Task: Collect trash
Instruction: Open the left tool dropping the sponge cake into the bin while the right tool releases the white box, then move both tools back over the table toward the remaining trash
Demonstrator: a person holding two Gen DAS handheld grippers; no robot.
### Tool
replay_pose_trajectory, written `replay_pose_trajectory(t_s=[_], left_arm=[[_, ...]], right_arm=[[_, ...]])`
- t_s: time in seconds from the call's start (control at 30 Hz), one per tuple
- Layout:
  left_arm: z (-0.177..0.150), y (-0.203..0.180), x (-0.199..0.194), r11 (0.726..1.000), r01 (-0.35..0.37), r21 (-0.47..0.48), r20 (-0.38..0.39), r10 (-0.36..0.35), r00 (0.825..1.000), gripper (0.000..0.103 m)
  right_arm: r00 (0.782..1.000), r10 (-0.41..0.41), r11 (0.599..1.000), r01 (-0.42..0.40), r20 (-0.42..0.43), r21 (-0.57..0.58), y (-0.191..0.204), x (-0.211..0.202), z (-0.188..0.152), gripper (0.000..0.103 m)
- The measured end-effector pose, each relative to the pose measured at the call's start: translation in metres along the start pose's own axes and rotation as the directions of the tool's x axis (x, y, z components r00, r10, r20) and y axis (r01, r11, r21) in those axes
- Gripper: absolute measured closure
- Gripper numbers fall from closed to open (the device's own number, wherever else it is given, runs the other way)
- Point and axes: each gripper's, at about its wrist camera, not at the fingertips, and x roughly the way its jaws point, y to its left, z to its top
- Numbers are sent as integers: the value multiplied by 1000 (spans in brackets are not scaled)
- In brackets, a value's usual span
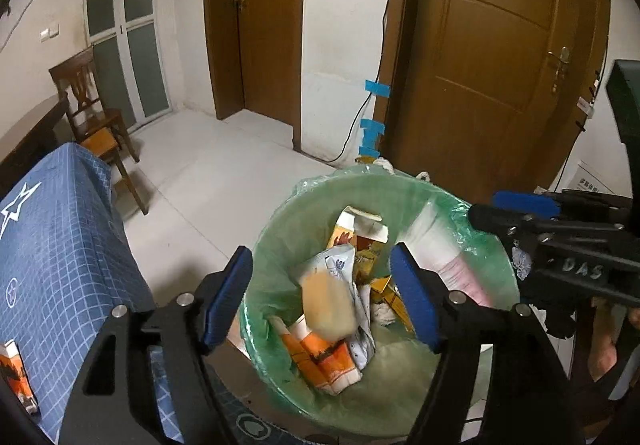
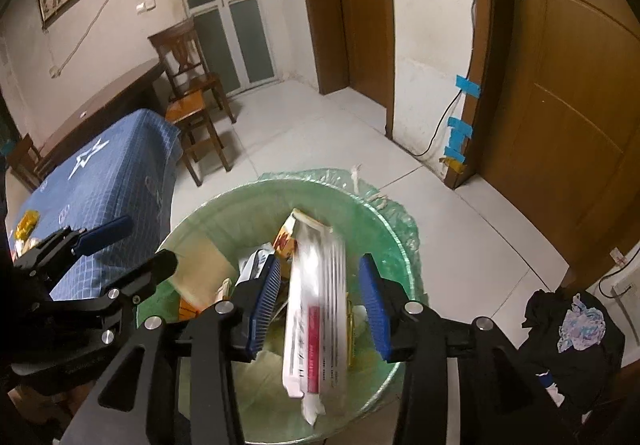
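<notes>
Green-lined bin (image 1: 276, 245) below both my grippers. Left gripper (image 1: 322, 295) jaws released, tan scrap (image 1: 328, 305) blurred between. Right gripper (image 2: 320, 301) jaws released, white-pink packet (image 2: 316, 321) blurred over bin. Risk: packet catching rim, tipping onto floor.

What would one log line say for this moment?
left gripper: open | right gripper: open | both above green-lined round trash bin | blurred white-pink packet falling
</notes>
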Motion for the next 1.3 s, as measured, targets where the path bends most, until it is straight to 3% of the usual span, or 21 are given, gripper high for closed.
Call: replay_pose_trajectory(t_s=[0.4, 0.8, 1.07, 1.3], left_arm=[[-2, -3, 0, 1000, 5, 12, -7, -5, 1000, 35], [-8, 3, -22, 1000, 4, 6, 9, -5, 1000, 35], [-36, 38, -63, 999, -29, -36, 32, 30, 999, 35], [-66, 105, -116, 986, -93, -138, 57, 102, 993, 35]], right_arm=[[1000, -5, 1000, 5, -3, 7, 4, -4, -11, 61], [999, -8, 1000, 9, 39, -12, 16, -26, -16, 46], [988, 104, 992, -95, 111, -82, 68, -59, -37, 34], [959, 262, 954, -240, 111, -181, 144, -72, -48, 28]])
